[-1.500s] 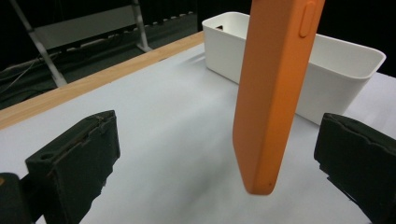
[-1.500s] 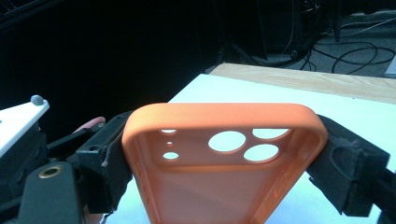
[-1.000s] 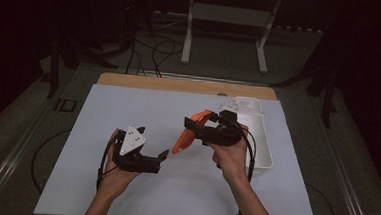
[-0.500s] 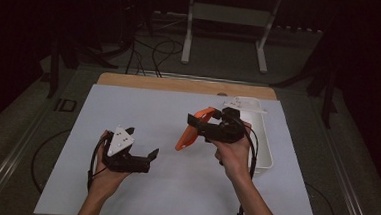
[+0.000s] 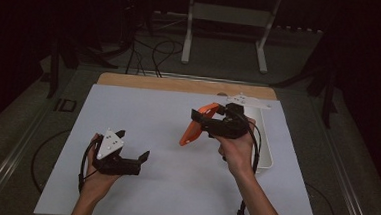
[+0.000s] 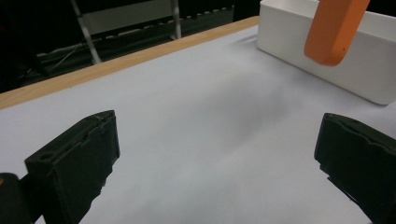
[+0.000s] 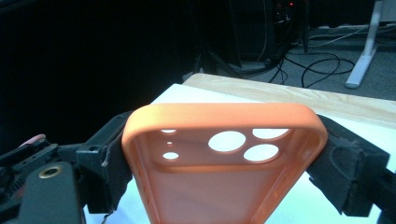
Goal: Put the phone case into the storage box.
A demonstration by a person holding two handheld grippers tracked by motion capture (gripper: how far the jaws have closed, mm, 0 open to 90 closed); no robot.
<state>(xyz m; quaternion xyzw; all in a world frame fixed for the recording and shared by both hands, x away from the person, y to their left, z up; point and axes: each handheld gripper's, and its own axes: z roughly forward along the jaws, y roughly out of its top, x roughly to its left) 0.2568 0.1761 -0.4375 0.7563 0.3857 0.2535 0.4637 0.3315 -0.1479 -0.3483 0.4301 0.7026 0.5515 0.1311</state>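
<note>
Right gripper (image 5: pixel 197 125): seen right of centre in the high view, raised above the table on the person's right hand (image 5: pixel 236 153). An orange phone case (image 7: pixel 224 158) is clamped across its width between the two black pads (image 7: pixel 348 172); in the right gripper view the camera-cutout end is turned away from the lens and the hollow inside is faced toward it. The case is gripped by its side walls, judged so that its open face and lower end are left free for a second grasp or for setting down.

Left gripper (image 5: pixel 143 157): seen in the lower left of the high view, held low over the sheet on the left hand (image 5: pixel 94 174). Its jaws are spread wide with nothing between them. In the left gripper view the hanging end of the case is caught at the upper right, so this gripper is judged to be aimed toward it.

White tray (image 5: pixel 266 142): placed at the right edge of the sheet, just behind the right hand, a likely source or destination.

White sheet (image 5: pixel 143 114): laid over the wooden table (image 5: pixel 180 84), whose bare strip is left along the far edge.
</note>
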